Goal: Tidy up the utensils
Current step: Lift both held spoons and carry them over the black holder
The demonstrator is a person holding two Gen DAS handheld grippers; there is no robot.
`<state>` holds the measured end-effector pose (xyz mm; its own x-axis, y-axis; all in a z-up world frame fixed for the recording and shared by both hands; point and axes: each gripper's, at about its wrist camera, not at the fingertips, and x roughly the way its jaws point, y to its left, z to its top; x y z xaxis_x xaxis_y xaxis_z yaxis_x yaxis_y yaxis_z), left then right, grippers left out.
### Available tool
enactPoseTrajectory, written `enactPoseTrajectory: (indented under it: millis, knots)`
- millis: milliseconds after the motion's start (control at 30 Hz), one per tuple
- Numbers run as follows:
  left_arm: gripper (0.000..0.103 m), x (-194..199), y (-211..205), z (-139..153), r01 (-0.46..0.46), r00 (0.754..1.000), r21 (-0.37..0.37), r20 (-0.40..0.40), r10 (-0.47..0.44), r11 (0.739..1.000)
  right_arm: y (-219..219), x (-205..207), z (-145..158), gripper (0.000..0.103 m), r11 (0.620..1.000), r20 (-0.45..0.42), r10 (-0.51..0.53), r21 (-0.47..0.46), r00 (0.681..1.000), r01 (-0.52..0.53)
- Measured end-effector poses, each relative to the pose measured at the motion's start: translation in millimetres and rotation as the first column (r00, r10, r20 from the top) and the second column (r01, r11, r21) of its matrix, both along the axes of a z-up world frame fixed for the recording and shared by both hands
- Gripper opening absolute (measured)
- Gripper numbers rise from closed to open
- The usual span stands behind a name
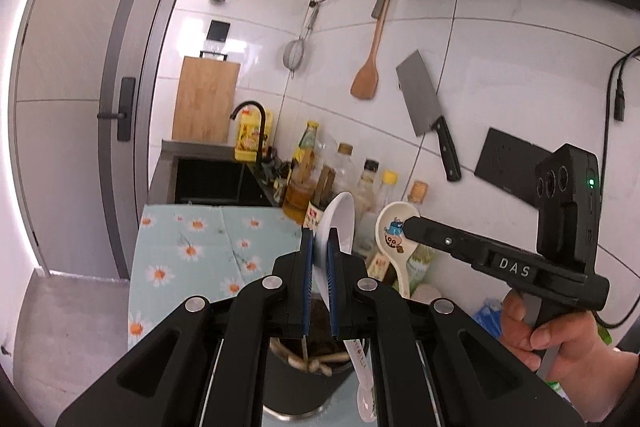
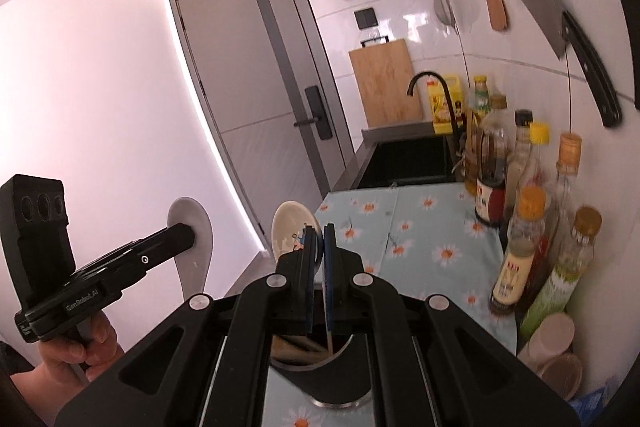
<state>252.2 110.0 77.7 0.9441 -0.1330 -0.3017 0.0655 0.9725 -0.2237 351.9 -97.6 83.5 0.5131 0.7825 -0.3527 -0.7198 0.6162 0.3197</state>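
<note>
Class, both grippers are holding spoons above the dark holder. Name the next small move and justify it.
Probably lower one spoon at a time, bowl up, into the holder. The left gripper is shut on a plain white spoon, the right gripper on a cartoon-printed spoon. Both spoons are upright above the holder, which already holds utensils.

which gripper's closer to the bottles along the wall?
Right. The right gripper, shut on a cartoon-print spoon, is on the bottles' side. The left gripper, holding a white spoon, is farther out.
</note>
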Motion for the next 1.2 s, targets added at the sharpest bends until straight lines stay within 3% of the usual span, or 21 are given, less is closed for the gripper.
enactPoseTrajectory:
  millis: [600,833,1200]
  knots:
    - [0.005,38.8,-0.2,11.9,-0.096,0.992,0.069,0.085,0.090,0.993,17.7,33.2,10.7,0.005,0.999,0.103,-0.039,0.032,0.994,0.036]
    - [0.005,48.4,1.8,-1.5,-0.134,0.988,0.076,0.088,0.127,0.988,23.4,33.2,5.3,0.005,0.998,0.170,-0.065,0.025,0.983,0.062]
    - [0.005,56.3,-3.7,-27.0,-0.161,0.986,0.083,0.065,0.156,0.983,35.3,30.9,-22.5,0.005,0.995,0.198,-0.099,-0.014,0.975,0.104]
